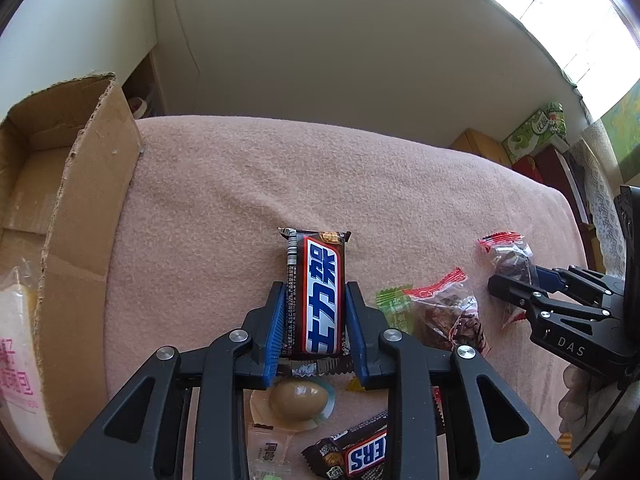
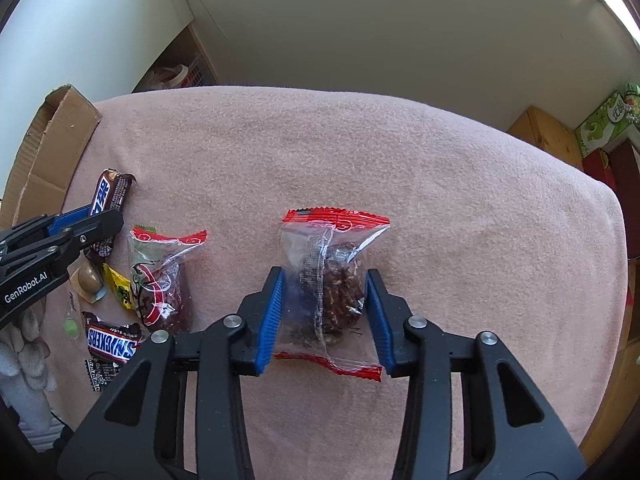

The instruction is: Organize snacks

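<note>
On a pink blanket (image 2: 360, 152) spread over a table, we hold two black grippers with blue pads, each pointing steeply down at the snacks. Our left gripper (image 1: 316, 304) is clamped on a chocolate bar (image 1: 320, 292) in a brown, red and blue wrapper; the pads press its long sides, and its far end sticks out beyond the fingertips. Our right gripper (image 2: 325, 280) straddles a clear packet with red edges (image 2: 332, 280) holding a dark, crumbly snack; the pads sit against the packet's sides, and the plastic looks gathered between them, so we read it as gripped. Between the two grippers lies a second red-edged packet (image 2: 162, 280), with a green-wrapped sweet (image 1: 394, 304) tucked just beside it. Nearer us, behind the left gripper, rest a sealed brown egg (image 1: 298, 398), a yellow sweet (image 2: 120, 290) and another chocolate bar labelled Snickers (image 2: 112, 344). An open cardboard box (image 1: 84, 200) stands at the blanket's left edge, with a white bag printed in pink (image 1: 16, 360) inside. A gloved hand (image 2: 28, 344) shows beneath the left gripper in the right wrist view.
</note>
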A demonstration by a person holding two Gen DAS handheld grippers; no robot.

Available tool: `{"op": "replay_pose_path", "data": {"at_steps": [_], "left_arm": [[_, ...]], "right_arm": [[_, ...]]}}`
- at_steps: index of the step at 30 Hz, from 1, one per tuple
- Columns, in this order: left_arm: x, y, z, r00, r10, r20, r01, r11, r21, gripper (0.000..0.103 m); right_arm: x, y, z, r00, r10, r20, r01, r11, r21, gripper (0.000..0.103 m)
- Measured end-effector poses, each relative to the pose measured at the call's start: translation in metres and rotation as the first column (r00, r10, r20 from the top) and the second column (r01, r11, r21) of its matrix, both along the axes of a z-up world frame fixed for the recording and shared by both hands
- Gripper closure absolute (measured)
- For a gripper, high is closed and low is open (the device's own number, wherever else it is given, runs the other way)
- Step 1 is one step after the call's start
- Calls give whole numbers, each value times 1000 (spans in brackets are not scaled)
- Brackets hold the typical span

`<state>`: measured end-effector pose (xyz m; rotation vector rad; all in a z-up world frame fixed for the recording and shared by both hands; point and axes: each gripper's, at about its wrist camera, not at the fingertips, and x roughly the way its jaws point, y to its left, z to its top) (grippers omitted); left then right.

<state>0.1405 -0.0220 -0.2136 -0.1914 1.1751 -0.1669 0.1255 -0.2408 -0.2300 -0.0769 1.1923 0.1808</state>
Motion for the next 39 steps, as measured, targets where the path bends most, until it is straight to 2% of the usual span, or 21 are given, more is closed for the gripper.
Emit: {"op": "replay_pose_path", "data": {"at_steps": [9,16,32,39], "left_arm": [[-11,7,17,999,-23,46,24,999,-23,76],[-20,20,37,997,5,80,-1,999,-51,76],[-48,68,66,986,92,137,-83,994,-65,76],[-59,102,73,975,161,154,-151,986,-71,76]], "right_arm": [[-14,-12,19,999,-19,33,17,999,43,64],[-26,-6,45,997,-20,78,15,998,64,64],[-27,69,95,981,103,162,-119,989,93,64],[-21,112,103,969,170,180,-189,977,100,64]]}}
